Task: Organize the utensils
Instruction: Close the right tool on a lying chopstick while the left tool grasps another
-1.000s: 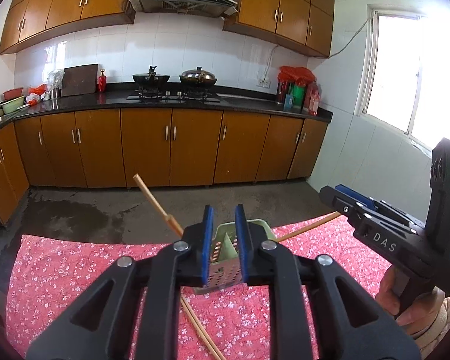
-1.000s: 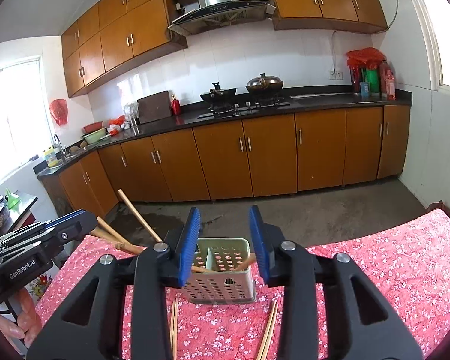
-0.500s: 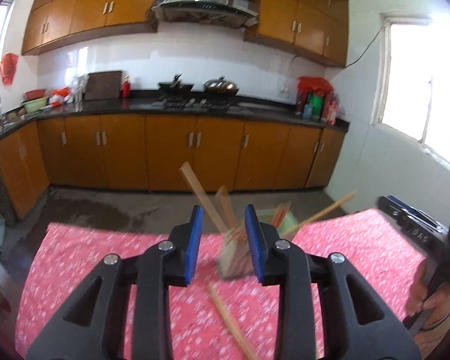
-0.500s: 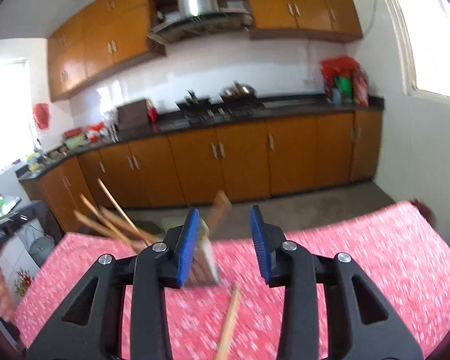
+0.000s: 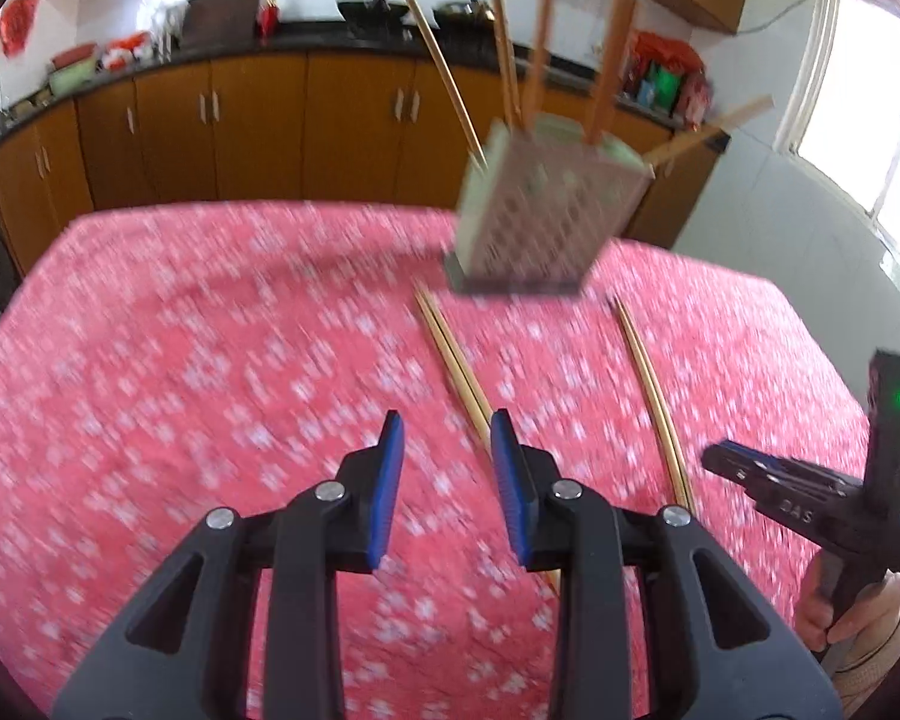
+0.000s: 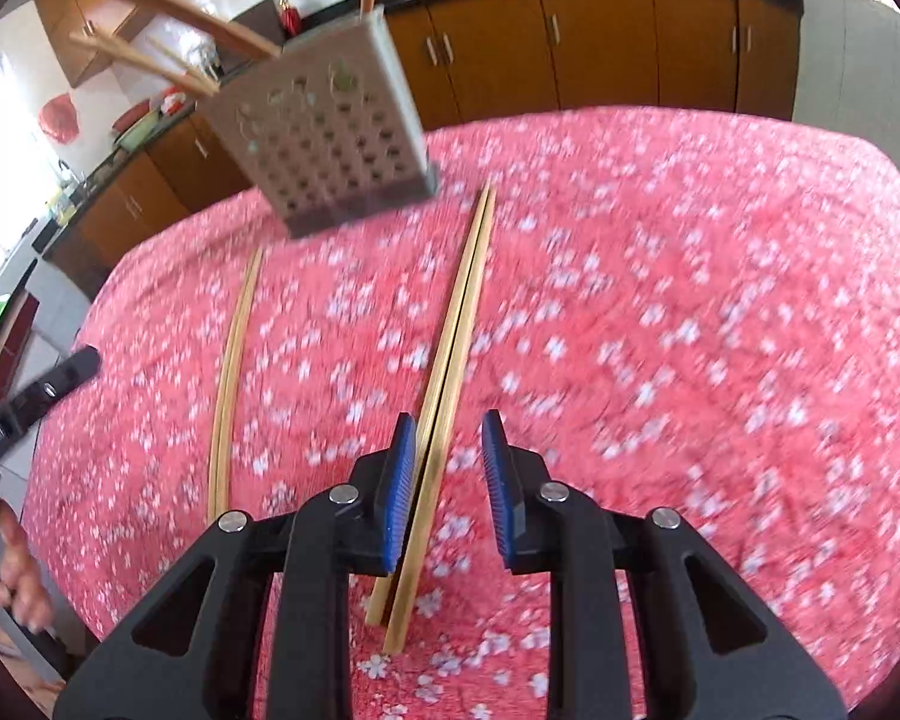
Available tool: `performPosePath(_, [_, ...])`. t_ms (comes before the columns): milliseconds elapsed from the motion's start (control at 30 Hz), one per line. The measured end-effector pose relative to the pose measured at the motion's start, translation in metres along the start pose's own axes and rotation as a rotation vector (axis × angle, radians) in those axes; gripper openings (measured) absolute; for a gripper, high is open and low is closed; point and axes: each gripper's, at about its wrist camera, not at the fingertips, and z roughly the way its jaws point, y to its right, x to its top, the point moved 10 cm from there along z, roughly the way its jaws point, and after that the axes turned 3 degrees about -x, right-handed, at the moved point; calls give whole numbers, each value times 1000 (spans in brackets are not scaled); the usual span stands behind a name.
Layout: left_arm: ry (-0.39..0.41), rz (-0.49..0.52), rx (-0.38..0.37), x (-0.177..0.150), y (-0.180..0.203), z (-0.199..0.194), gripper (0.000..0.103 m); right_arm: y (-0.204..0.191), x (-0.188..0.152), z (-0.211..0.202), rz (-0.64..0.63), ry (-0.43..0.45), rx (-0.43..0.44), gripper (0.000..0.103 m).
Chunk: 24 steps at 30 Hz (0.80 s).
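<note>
A perforated pale green utensil holder (image 5: 540,210) stands at the far side of the red floral tablecloth (image 5: 210,360), with several chopsticks (image 5: 546,42) sticking out of it. It also shows in the right wrist view (image 6: 330,138). Two pairs of chopsticks lie on the cloth: one pair (image 5: 456,366) runs toward my left gripper (image 5: 447,492), the other (image 5: 654,390) lies further right. My left gripper is open and empty above the cloth. My right gripper (image 6: 450,492) is open, and a chopstick pair (image 6: 456,330) runs beneath its jaws.
Brown kitchen cabinets (image 5: 240,114) and a dark counter with pots stand behind the table. The right hand-held gripper (image 5: 810,498) shows at the right edge of the left wrist view. A second chopstick pair (image 6: 231,372) lies to the left in the right wrist view.
Both grippers have tilted down toward the cloth and pulled back from the holder. The left gripper has opened wider. The loose chopsticks on the cloth have come into full view.
</note>
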Motion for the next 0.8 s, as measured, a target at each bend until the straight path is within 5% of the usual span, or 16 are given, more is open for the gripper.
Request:
performPosePath(267, [-113, -17, -35, -45, 25, 35, 31, 5, -11, 14, -25, -8, -95, 18])
performPosePath(367, [-136, -18, -47, -50, 30, 42, 31, 3, -10, 15, -38, -9, -71, 18])
performPosePath(467, [-160, -18, -59, -54, 35, 49, 31, 12, -7, 14, -60, 17, -152, 8])
performPosePath(800, [-167, 27, -4, -55, 37, 50, 29, 24, 0, 17, -12, 22, -147, 8])
